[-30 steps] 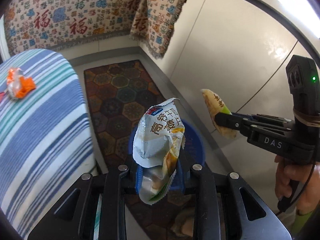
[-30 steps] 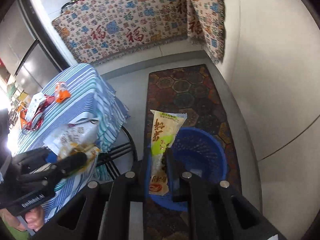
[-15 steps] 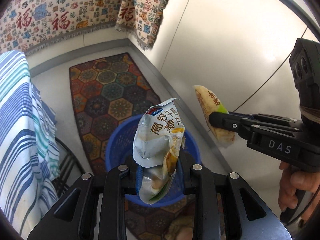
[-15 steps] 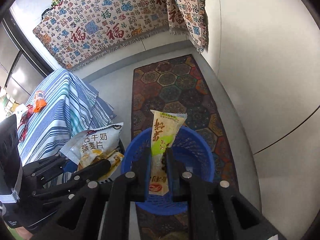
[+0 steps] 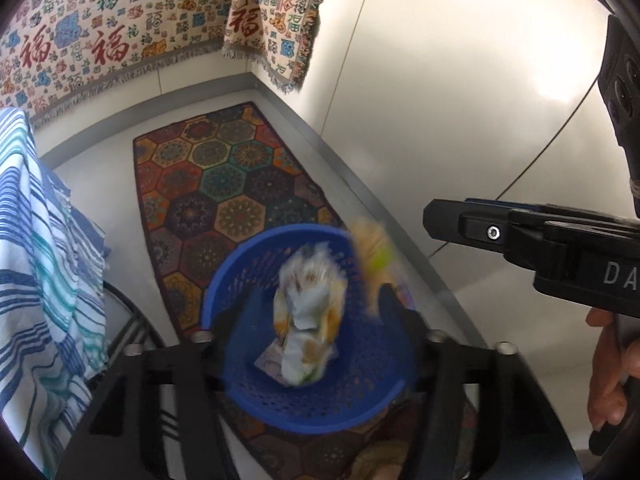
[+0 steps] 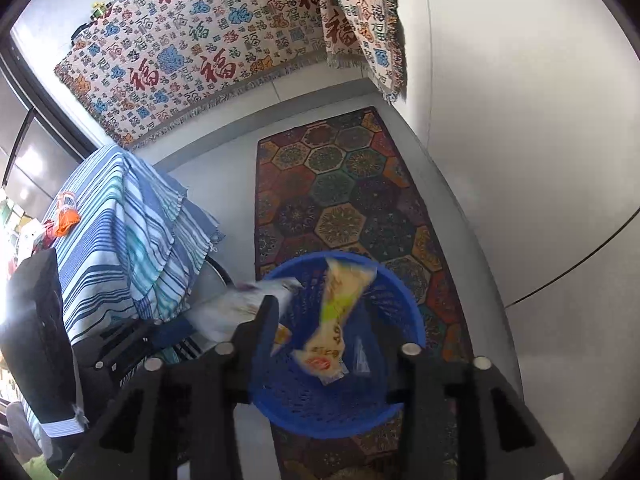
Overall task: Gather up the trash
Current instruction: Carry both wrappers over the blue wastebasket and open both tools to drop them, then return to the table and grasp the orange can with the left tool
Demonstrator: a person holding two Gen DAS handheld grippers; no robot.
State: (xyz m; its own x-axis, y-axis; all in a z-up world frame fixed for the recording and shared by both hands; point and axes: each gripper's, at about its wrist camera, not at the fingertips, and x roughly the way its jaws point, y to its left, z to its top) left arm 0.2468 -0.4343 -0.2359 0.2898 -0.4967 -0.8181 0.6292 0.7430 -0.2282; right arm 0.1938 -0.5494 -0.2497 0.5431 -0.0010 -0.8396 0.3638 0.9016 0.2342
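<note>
Now, from the largest thing to the smallest:

Rug: a long patterned rug point(image 6: 352, 208) with coloured hexagons lies on the pale floor, running toward 12 o'clock in both views.
Table: a table under a blue, teal and white striped cloth point(image 6: 120, 232) stands at 9 o'clock of the rug; a small orange wrapper point(image 6: 66, 216) lies on its top.
Basket: a round blue perforated plastic basket point(image 5: 256, 264) stands on the near end of the rug, straight under both grippers.
Left gripper: the black left gripper point(image 5: 314, 320) hangs over the basket with its fingers spread wide and nothing between them.
Right gripper: the black right gripper point(image 6: 332, 320) is also spread wide over the basket and holds nothing.
Snack bag: a crumpled white and orange foil snack bag point(image 5: 308, 316) is blurred, free in the air above the basket's inside, touching no finger; in the right wrist view it shows at 9 o'clock of the basket rim.
Ice-pop wrapper: a long yellow and green plastic wrapper point(image 6: 336, 316) is also blurred and free, tilted, over the basket's middle; in the left wrist view it sits at 2 o'clock of the snack bag.
</note>
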